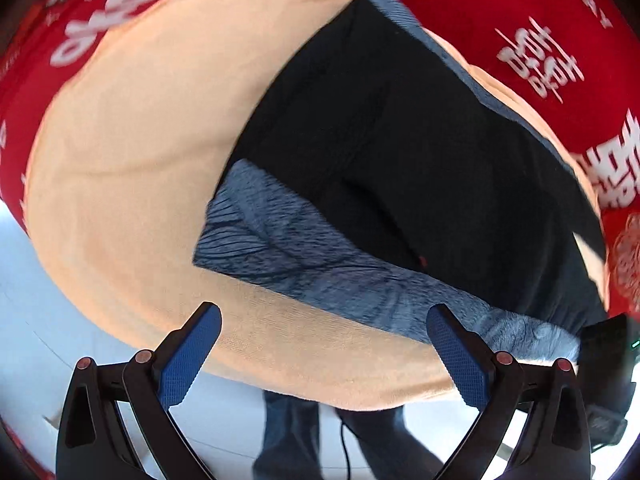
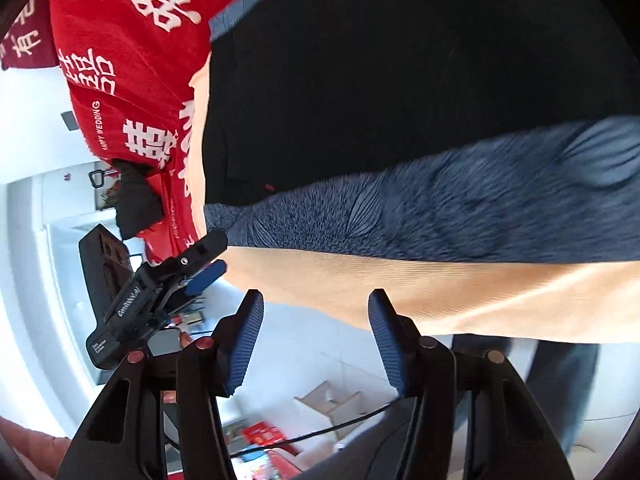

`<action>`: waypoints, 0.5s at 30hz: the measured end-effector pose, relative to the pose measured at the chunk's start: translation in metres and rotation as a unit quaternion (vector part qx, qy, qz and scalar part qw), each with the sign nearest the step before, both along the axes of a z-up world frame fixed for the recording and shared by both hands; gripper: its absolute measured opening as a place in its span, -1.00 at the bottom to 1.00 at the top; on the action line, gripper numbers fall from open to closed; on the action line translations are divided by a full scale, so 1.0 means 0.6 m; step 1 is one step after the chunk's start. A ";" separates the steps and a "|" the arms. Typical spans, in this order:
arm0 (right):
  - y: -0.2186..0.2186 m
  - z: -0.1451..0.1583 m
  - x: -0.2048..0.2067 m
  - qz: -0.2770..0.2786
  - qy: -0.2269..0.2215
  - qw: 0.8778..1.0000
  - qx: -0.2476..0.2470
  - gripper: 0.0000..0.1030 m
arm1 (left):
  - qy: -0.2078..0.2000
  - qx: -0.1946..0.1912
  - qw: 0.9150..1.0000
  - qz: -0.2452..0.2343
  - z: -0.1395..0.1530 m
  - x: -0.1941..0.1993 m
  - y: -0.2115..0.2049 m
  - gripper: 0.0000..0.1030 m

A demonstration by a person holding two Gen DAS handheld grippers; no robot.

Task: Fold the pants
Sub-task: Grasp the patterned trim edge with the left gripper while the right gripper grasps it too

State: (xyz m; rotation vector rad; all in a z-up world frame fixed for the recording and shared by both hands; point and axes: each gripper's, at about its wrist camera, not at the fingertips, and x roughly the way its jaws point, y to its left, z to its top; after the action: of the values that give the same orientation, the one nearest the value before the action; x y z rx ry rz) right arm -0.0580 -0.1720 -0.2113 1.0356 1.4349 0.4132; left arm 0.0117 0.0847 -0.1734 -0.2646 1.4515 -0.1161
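Black pants [image 1: 392, 132] with a grey-blue patterned lining band [image 1: 320, 264] lie flat on an orange cloth [image 1: 132, 148]. The pants also show in the right wrist view [image 2: 400, 80], with the band [image 2: 440, 208] along their near edge. My left gripper [image 1: 324, 344] is open and empty, just short of the band over the orange cloth's near edge. My right gripper [image 2: 316, 332] is open and empty, just short of the orange cloth [image 2: 400, 284]. The other gripper [image 2: 200, 260] shows at the left of the right wrist view, near the pants' corner.
A red cloth with white characters [image 1: 520, 20] covers the table under the orange cloth; it also shows in the right wrist view [image 2: 120, 60]. The table's near edge drops to a pale floor [image 1: 48, 320]. A person's legs [image 1: 288, 432], a cable and cardboard [image 2: 328, 400] are below.
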 end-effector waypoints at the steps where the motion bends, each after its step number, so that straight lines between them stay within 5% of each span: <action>1: 0.008 -0.010 0.001 -0.007 0.005 1.000 0.010 0.16 | 0.003 -0.007 1.000 0.008 -0.005 0.002 0.006 1.00; 8: 0.007 -0.057 -0.001 -0.111 0.031 0.990 0.075 0.16 | 0.022 -0.055 0.998 0.020 -0.037 0.017 -0.008 1.00; 14: -0.014 0.022 0.041 -0.091 -0.056 0.990 0.092 0.16 | 0.014 -0.078 0.996 0.040 -0.035 0.031 -0.035 0.85; 15: -0.019 0.030 0.039 -0.085 -0.064 0.991 0.085 0.16 | 0.010 -0.079 0.996 0.041 -0.032 0.033 -0.040 0.70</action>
State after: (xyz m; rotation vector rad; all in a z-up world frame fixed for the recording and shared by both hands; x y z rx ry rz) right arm -0.0348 -0.1833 -0.1933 1.2367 1.2020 0.4748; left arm 0.0313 0.0608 -0.1925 -0.4547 1.4507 -0.1630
